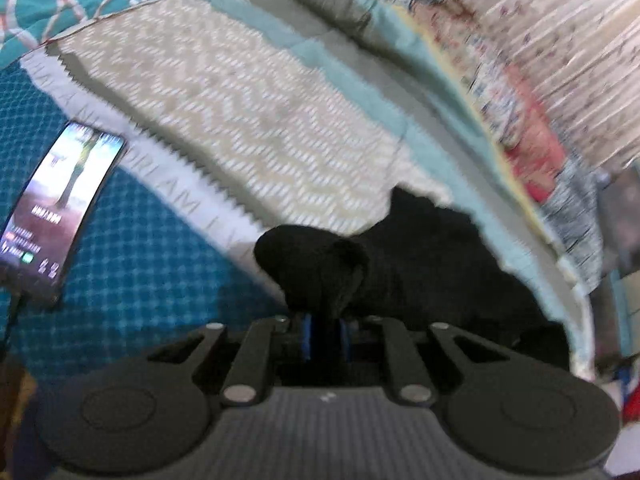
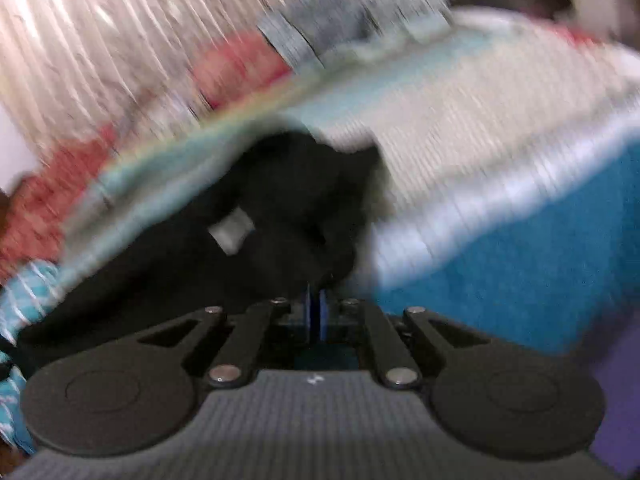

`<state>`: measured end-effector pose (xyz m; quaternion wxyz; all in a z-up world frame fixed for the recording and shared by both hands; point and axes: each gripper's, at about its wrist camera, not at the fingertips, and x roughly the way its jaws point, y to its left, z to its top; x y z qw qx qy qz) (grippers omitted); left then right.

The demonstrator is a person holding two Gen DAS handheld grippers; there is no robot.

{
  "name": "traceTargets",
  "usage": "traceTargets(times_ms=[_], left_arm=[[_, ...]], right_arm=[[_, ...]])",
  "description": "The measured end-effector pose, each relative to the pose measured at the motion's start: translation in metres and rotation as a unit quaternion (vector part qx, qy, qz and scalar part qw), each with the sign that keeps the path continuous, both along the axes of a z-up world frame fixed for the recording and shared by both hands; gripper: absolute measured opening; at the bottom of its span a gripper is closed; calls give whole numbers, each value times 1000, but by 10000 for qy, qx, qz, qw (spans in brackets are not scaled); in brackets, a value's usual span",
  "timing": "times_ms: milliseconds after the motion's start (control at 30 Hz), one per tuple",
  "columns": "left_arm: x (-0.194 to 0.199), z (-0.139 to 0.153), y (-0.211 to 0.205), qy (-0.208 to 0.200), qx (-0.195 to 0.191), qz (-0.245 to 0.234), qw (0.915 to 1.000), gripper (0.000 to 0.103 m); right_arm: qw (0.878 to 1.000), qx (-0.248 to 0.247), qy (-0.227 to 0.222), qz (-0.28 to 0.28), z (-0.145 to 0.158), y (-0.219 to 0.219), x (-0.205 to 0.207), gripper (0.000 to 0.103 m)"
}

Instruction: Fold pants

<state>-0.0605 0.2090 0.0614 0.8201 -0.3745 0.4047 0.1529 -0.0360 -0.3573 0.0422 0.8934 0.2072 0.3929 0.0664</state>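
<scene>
The left gripper [image 1: 326, 322] was clamped on a bunched fold of the black pants [image 1: 420, 264], its blue pads nearly together with the cloth pinched between them. The right gripper [image 2: 318, 312] likewise gripped the pants [image 2: 280, 200], though that view was blurred. The pants lay on a chevron-patterned towel [image 1: 240, 128] over a teal bedspread [image 1: 132, 256], a lit phone [image 1: 60, 200] well to the left.

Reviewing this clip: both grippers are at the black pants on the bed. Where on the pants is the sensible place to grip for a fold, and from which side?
Probably the bunched edge nearest each gripper, approached from the near side, pointing down. In the left wrist view the left gripper is shut on a rolled lump of the black pants; the right gripper likewise pinches a raised fold. Which part of the pants it is cannot be told.
</scene>
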Motion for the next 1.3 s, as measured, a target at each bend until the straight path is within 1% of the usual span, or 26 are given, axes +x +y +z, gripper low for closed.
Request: traceTargets(times_ms=[67,167,200,233,300,333,367,400,433,467,500,533,567,633,700,733,800,833,867,900,933,1000,1067,1167,1233,1300], left_arm=[[-5,-9,-5,110,42,-50,9999,13],[-11,-15,-4,116,-39,-24,9999,13],[-12,-15,-3,108,-77,3,9999,13],[-13,-14,-2,92,-120,28,9999,13],[-16,-10,-2,51,-145,52,9999,13],[-18,-8,-3,27,-121,50,9999,14],[-18,-5,-6,22,-86,48,9999,14],[-17,-2,-8,35,-49,42,10000,14],[-16,-1,-11,58,-17,35,10000,14],[-15,-2,-12,95,5,25,10000,14],[-14,-2,-13,132,10,24,9999,14],[-12,-1,-14,153,4,34,9999,14],[-12,-2,-14,146,3,26,9999,14],[-12,1,-16,125,41,17,9999,14],[-12,2,-17,116,75,3,9999,14],[-11,3,-17,127,88,-3,9999,14],[-12,3,-18,134,112,-3,9998,14],[-12,3,-18,132,120,-7,9998,14],[-12,2,-17,132,118,-10,9998,14],[-12,0,-16,150,101,-14,9998,14],[-11,-2,-16,181,83,-11,9998,14],[-8,-8,-14,287,46,-37,9996,14],[-5,-13,-13,370,30,-55,9993,14],[-3,-15,-12,392,21,-48,9992,14],[-3,-14,-13,380,27,-40,9993,14],[-4,-13,-14,357,35,-41,9993,14]], right_arm=[[9989,82,-55,-448,4,-12,1,15],[9968,193,-434,-642,21,-28,29,34],[9967,68,-527,-608,24,-27,42,38],[9966,-48,-606,-549,29,-25,59,38],[9977,-31,-651,-163,28,-25,84,39],[9979,1,-645,96,27,-20,98,42],[9973,-9,-656,322,26,-14,107,47],[9961,-114,-638,604,24,-5,121,63],[9939,-286,-562,901,21,8,138,76],[9910,-528,-385,1171,16,26,148,73],[9877,-732,-130,1379,11,39,166,36],[9857,-842,74,1458,12,50,185,14],[9838,-1080,-33,1429,25,63,205,14],[9771,-1375,-735,1451,65,85,229,9],[9739,-1119,-1452,1339,117,99,248,9],[9724,-942,-1727,1257,136,102,252,11],[9674,-803,-2030,1283,152,104,258,25],[9659,-856,-2091,1267,152,104,258,55],[9649,-916,-2168,1168,148,102,254,67],[9652,-931,-2196,1067,136,94,248,69],[9683,-940,-2067,1036,121,85,241,68],[9798,-997,-1503,867,85,67,231,65],[9830,-1094,-1153,915,58,55,214,61],[9722,-1495,-1081,1443,42,69,196,62],[9574,-1808,-1048,1994,38,89,194,61],[9442,-2305,-876,2182,31,113,205,61]])
